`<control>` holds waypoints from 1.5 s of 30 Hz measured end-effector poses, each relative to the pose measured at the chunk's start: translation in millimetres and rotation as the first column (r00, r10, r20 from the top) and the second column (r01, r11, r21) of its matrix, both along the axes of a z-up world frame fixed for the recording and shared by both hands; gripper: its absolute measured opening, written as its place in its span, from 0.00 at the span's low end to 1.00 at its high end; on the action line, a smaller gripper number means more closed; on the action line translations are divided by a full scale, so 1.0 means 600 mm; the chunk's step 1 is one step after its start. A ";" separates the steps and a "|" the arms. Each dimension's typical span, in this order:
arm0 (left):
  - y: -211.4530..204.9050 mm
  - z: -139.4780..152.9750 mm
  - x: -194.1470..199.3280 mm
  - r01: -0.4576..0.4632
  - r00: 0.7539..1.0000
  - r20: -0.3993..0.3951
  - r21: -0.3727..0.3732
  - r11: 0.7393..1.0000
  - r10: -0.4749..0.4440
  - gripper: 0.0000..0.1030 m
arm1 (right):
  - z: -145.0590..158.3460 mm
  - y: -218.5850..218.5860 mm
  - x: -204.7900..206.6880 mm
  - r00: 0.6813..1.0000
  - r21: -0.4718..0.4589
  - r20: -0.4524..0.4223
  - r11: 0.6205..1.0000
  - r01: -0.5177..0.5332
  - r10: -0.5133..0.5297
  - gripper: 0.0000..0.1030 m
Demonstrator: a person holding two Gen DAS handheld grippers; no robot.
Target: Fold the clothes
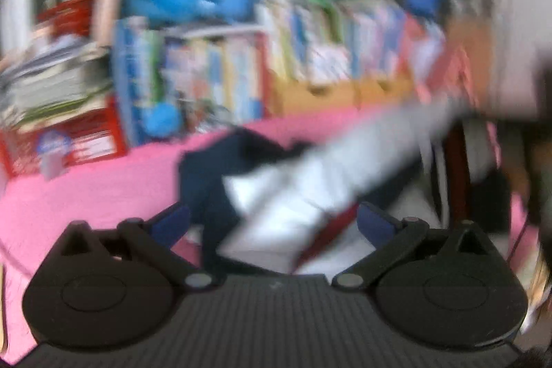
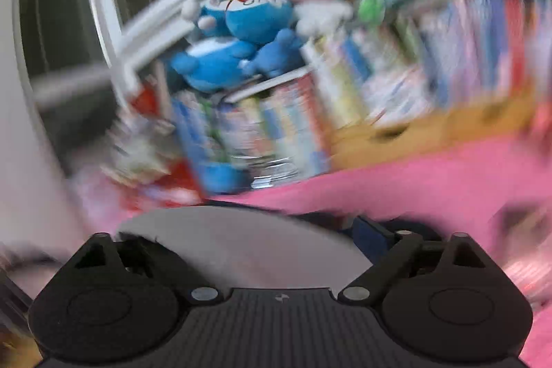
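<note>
The white garment (image 1: 310,192) lies on the pink bed (image 1: 86,195), partly over a dark navy piece (image 1: 203,175), its long axis running from just ahead of my left fingers (image 1: 272,223) up toward the bed's far right edge. I judge it light, soft and limp, best pinched at a hem or corner. My left fingers stand wide with nothing pressed between them. My right fingers (image 2: 241,240) are also spread; pale cloth (image 2: 241,244) lies between them, too blurred to tell if a pad touches. Beyond the bed's far edge stand books (image 1: 224,78) and blue plush toys (image 2: 241,37)
</note>
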State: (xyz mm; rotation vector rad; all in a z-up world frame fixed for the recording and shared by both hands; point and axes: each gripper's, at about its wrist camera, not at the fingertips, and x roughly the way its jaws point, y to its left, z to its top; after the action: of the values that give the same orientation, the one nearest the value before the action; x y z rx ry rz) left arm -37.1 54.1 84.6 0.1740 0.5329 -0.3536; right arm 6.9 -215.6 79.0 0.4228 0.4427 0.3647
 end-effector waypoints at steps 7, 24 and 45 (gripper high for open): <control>-0.010 -0.003 0.108 -0.104 0.989 0.101 -0.029 0.994 0.107 1.00 | -0.043 -0.069 0.034 0.943 0.461 -0.102 0.855 -0.237 0.317 0.84; 0.050 -0.005 0.153 -0.256 0.966 0.012 -0.046 0.966 0.257 1.00 | -0.055 0.145 -0.096 0.991 -0.620 0.128 0.783 0.053 0.034 0.50; 0.125 -0.045 0.174 -0.238 0.971 -0.120 -0.550 0.801 0.206 1.00 | 0.027 -0.028 -0.118 0.935 -0.086 0.353 0.996 0.009 0.022 0.54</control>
State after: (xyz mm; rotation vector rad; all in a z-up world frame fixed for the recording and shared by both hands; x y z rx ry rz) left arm 67.4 129.2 57.6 -0.4731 0.4766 -0.2719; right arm -64.0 -232.6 95.2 0.2627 0.1069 0.4173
